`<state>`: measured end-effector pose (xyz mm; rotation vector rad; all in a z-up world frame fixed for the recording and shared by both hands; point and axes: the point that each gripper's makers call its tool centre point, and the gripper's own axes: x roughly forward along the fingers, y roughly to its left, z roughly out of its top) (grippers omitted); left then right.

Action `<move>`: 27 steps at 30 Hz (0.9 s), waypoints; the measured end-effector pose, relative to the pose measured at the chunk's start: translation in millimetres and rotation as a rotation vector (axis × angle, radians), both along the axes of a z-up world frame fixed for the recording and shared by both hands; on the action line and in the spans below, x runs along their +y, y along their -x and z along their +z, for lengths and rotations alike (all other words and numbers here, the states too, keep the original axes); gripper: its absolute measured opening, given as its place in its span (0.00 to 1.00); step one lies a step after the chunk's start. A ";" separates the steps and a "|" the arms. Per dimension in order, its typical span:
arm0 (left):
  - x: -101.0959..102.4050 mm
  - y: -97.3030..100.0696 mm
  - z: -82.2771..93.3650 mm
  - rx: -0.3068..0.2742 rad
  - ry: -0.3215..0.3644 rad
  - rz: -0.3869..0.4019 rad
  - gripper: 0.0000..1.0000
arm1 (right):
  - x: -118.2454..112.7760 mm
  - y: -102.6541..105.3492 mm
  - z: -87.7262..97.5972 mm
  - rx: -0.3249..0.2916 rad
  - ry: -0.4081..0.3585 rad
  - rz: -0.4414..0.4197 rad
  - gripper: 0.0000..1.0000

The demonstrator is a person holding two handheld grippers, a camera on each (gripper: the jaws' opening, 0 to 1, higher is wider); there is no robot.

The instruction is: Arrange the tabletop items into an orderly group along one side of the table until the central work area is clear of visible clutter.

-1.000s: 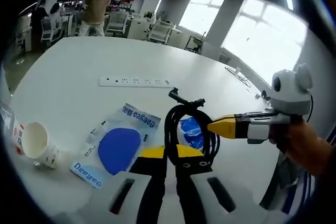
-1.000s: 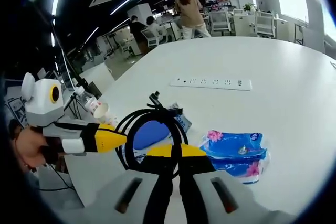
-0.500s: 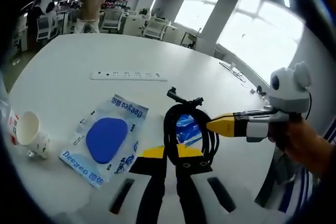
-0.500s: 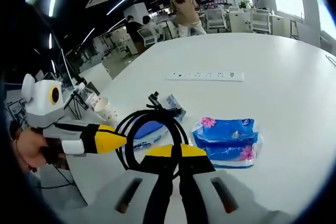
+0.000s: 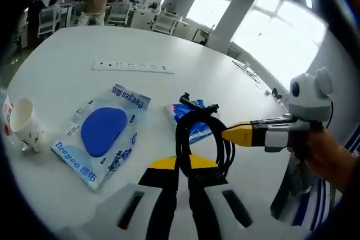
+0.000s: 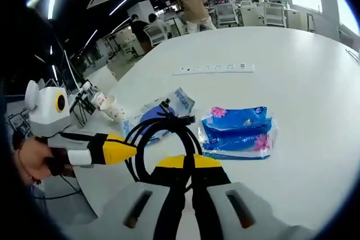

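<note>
Currently both grippers pinch one black coiled cable (image 5: 199, 139), lifted above the white table (image 5: 62, 71): left gripper (image 5: 179, 168) jaws closed on its bottom loop at lower centre, right gripper (image 6: 184, 166) likewise, its yellow tips also entering the left gripper view from the right. Flat clear pouch (image 5: 104, 133) with blue pad reads "Deeyeo", left of centre; blue tissue pack (image 6: 239, 130) text unreadable. Left gripper view adds a paper cup (image 5: 21, 125) at left edge; power strip (image 6: 214, 68) lies farther back.
</note>
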<state>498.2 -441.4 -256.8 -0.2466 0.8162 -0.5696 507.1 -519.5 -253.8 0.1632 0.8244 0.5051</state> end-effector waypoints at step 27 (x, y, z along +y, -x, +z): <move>-13.4 36.9 -51.0 0.138 0.001 -0.029 0.02 | -14.3 32.6 -54.2 0.128 0.023 -0.003 0.00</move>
